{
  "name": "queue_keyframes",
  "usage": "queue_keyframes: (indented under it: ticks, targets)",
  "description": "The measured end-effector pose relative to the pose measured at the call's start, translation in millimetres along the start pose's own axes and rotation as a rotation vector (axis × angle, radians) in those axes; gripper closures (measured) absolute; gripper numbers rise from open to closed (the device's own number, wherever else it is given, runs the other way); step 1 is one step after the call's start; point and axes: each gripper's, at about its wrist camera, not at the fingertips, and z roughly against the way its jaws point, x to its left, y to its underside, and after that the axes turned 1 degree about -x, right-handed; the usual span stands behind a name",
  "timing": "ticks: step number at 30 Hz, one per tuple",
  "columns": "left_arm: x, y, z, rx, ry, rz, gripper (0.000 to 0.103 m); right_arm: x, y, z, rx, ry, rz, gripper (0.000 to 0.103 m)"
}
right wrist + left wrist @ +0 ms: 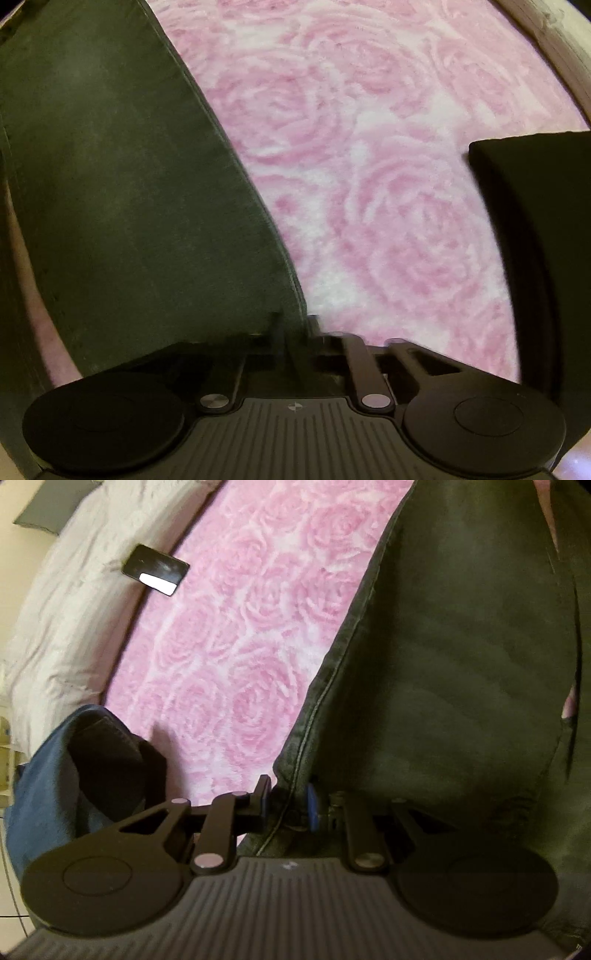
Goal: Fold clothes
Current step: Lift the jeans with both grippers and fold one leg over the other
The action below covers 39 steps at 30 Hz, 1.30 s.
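While both tools carry an edge of the dark garment (461, 664), the fold will go best, I judge, if the two hands travel together at the same height, keeping the held edge taut so the cloth lands flat on the pink rose blanket (236, 635) rather than bunching. From the left wrist, the left tool (288, 805) is clenched on the garment's stitched seam: the blue pads (313, 806) pinch the cloth right at the hem, and the rest of the garment spreads away ahead and to the right, covering that side of the bed. A grey duvet (62, 620) lies along the far left with a black phone (155, 570) on it, well apart from the work, and a blue item with a dark one (74, 771) sits just left of the tool; a wide swing could snag it, so the left hand should stay clear of that side. From the right wrist, the right tool (295, 328) is blurred, but its fingers appear closed with the garment's edge running straight down between them, so I take it as grasping the cloth. Here the garment (122, 184) fills the left half of the view, the blanket (369, 184) lies bare to the right, and a dark folded piece (539, 229) sits at the far right, near but apart from the tool.
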Motion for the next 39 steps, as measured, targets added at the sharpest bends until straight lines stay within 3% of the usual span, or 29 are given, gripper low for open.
queue_keyframes:
  ticks: [4, 11, 17, 19, 23, 27, 30, 35, 37, 38, 39]
  targets:
    - [-9.3, 8.7, 22.2, -0.038, -0.019, 0.011, 0.087, 28.4, 10.8, 28.7, -0.07, 0.127, -0.018, 0.098]
    - [-21.6, 35.7, 73.3, -0.143, -0.022, 0.026, 0.087, 121.7, 46.5, 113.3, -0.181, 0.398, -0.073, 0.099]
    - [-70.8, 95.4, 152.7, -0.241, 0.04, 0.031, 0.087, 251.1, 92.5, 169.9, -0.202, 0.6, -0.189, 0.099]
    - [-101.9, 114.1, 168.5, -0.241, 0.079, 0.041, 0.087, 296.7, 109.2, 169.4, -0.176, 0.62, -0.237, 0.098]
    - [-179.2, 140.2, 156.5, -0.183, 0.143, 0.065, 0.087, 356.4, 137.2, 130.7, -0.116, 0.574, -0.312, 0.098]
    - [-224.7, 149.1, 134.6, -0.164, 0.107, 0.089, 0.087, 383.9, 147.6, 87.4, -0.13, 0.568, -0.312, 0.098]
    - [-251.0, 155.1, 119.4, -0.16, 0.074, 0.111, 0.087, 395.8, 152.0, 73.4, -0.178, 0.637, -0.322, 0.098]
    - [-260.7, 166.4, 115.2, -0.215, 0.007, 0.094, 0.087, 411.1, 154.6, 54.7, -0.258, 0.787, -0.355, 0.097]
    - [-264.9, 170.6, 115.7, -0.237, -0.023, 0.086, 0.087, 416.9, 154.1, 43.0, -0.287, 0.854, -0.356, 0.08]
    - [-266.7, 172.6, 115.0, -0.248, -0.038, 0.087, 0.087, 420.8, 153.1, 35.8, -0.3, 0.882, -0.352, 0.06]
    - [-268.3, 174.8, 112.5, -0.257, -0.052, 0.091, 0.087, 424.7, 152.1, 28.6, -0.313, 0.909, -0.347, 0.046]
